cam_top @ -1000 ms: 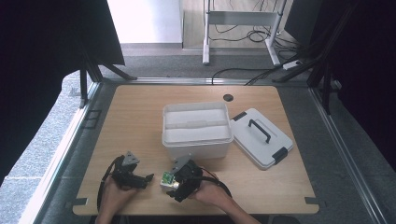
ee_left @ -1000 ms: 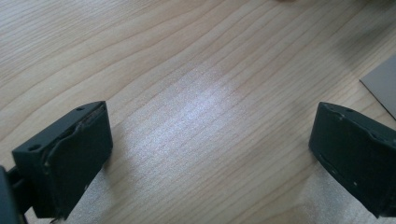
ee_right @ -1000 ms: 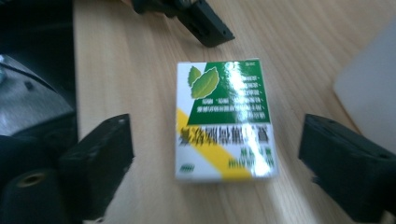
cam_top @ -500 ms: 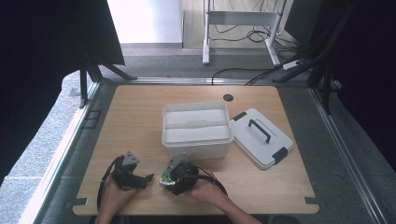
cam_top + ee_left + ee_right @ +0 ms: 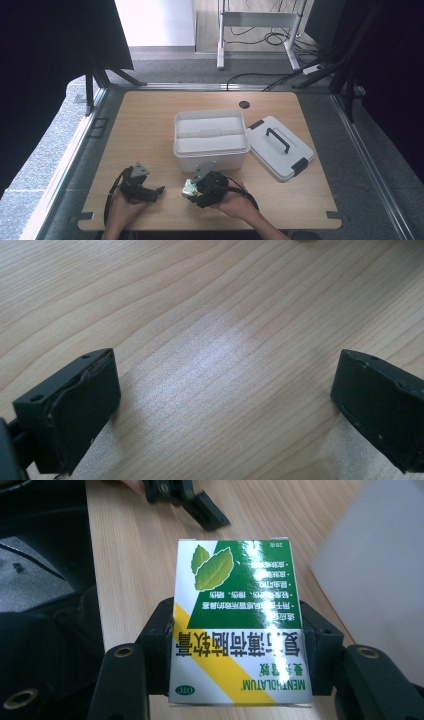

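While clamped upside-down, the ointment box [image 5: 240,625] shows green leaves.

Green-white Mentholatum box [image 5: 240,625], print upside-down, above table edge.

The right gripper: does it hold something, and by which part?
Yes. The right gripper holds a small green and white box, its jaws pressing the box's two side edges at the lower half. The left gripper holds nothing.

We read "MENTHOLATUM" upside down along the white lower edge of the green, yellow and white box [image 5: 239,625], with a small oval "OTC" mark at its corner. Large Chinese characters cross its middle; the smaller lines are too fine to read.
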Demonstrator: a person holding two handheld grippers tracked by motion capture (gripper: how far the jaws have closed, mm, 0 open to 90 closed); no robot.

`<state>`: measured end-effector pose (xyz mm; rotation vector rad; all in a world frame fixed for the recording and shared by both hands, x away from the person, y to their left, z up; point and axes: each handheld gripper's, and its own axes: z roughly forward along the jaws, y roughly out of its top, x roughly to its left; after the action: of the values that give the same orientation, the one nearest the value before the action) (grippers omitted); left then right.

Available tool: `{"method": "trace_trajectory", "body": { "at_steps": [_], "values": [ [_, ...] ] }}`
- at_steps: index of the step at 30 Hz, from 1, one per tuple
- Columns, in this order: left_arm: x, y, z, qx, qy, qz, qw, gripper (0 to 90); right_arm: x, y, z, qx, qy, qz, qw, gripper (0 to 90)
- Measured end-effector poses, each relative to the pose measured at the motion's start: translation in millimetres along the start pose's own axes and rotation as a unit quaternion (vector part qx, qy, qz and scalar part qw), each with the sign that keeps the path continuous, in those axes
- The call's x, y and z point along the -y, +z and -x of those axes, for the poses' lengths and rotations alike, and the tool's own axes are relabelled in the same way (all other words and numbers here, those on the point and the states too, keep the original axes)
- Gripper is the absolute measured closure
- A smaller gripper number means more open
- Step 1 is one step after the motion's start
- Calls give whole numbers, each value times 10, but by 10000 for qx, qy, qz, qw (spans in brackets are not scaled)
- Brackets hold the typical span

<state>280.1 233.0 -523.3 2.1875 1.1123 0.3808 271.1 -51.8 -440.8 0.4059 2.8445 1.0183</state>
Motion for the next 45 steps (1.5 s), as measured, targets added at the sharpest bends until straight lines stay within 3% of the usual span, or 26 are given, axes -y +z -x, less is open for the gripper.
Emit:
{"method": "trace_trajectory", "body": {
  "at_steps": [10,13,22,26,39,45],
  "values": [
    [0,1,0,-1,-2,4,10000,0,407,-366,82,345,294,63,9990,452],
    [0,1,0,0,-2,3,10000,0,612,-519,123,510,487,83,9975,452],
    [0,0,0,0,2,2,10000,0,1007,-782,198,831,879,99,9926,452],
    [0,0,0,-2,4,-1,10000,0,1132,-780,195,900,961,107,9912,452],
    [0,1,0,1,-3,5,10000,0,1378,-501,125,831,964,-27,9919,446],
    [0,1,0,1,-3,4,10000,0,1307,-636,117,715,961,23,9928,335]
  ]
}}
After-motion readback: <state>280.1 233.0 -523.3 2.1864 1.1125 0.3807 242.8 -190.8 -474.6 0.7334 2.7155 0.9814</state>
